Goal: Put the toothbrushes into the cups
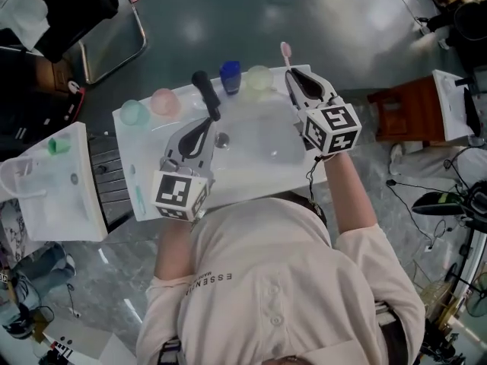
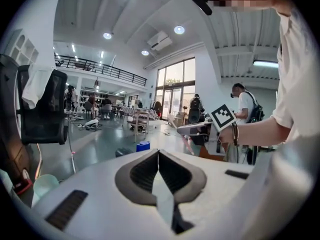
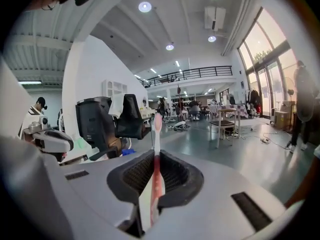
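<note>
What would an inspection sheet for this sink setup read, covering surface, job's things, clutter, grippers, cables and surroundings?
Surface: white basin with a black tap at its back.
Job's things: teal cup, pink cup, blue cup and pale green cup along the back rim; teal toothbrush lying on the left rim; pink toothbrush in the right gripper.
Clutter: nothing seen.
Grippers: left gripper shut, empty; right gripper shut on the pink toothbrush, held up near the pale green cup.
Cables: loose cables on the floor at right.
Surroundings: second basin at left, brown stool at right, open hall with people behind.
</note>
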Motion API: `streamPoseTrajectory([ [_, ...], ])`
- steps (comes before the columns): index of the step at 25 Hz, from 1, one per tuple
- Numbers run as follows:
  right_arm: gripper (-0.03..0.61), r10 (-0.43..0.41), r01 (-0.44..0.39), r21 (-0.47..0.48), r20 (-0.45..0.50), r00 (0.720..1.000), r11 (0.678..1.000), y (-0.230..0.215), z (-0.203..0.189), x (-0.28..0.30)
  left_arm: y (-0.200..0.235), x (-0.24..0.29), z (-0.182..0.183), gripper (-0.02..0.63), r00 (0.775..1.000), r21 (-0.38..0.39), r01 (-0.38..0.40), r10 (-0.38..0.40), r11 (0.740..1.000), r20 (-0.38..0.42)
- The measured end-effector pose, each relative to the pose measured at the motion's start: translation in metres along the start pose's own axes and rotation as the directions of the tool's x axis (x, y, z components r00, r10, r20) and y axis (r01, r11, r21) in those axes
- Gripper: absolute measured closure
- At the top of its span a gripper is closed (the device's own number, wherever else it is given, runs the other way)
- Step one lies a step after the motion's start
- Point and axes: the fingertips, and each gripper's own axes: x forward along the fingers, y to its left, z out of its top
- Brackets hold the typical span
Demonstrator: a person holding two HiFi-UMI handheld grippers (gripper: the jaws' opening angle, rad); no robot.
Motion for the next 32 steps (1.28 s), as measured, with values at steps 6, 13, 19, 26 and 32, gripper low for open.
streamPoseTrajectory([
  [6,0.531,0.097,-0.101,0.042,0.090,0.991,0.994,0.016,0.016,0.038,0.015,-0.009,0.007,0.611,0.998,-0.024,-0.040,0.042,0.999,0.046],
  [13,0.531,0.151,-0.157,0.028,0.147,0.978,0.987,0.023,0.015,0.076,0.031,-0.019,0.002,0.611,0.994,-0.055,-0.085,0.088,0.995,0.067],
  [19,0.531,0.175,-0.182,0.050,0.120,0.977,0.982,0.023,-0.008,0.094,0.035,-0.022,-0.013,0.611,0.993,-0.068,-0.112,0.115,0.991,0.036],
  [26,0.531,0.162,-0.165,0.038,0.081,0.984,0.986,0.015,-0.033,0.091,0.038,-0.021,-0.027,0.611,0.991,-0.091,-0.130,0.131,0.987,0.002],
  [32,0.431,0.136,-0.137,0.031,0.050,0.989,0.990,0.010,-0.043,0.086,0.037,-0.017,-0.026,0.611,0.993,-0.084,-0.117,0.117,0.990,-0.006],
])
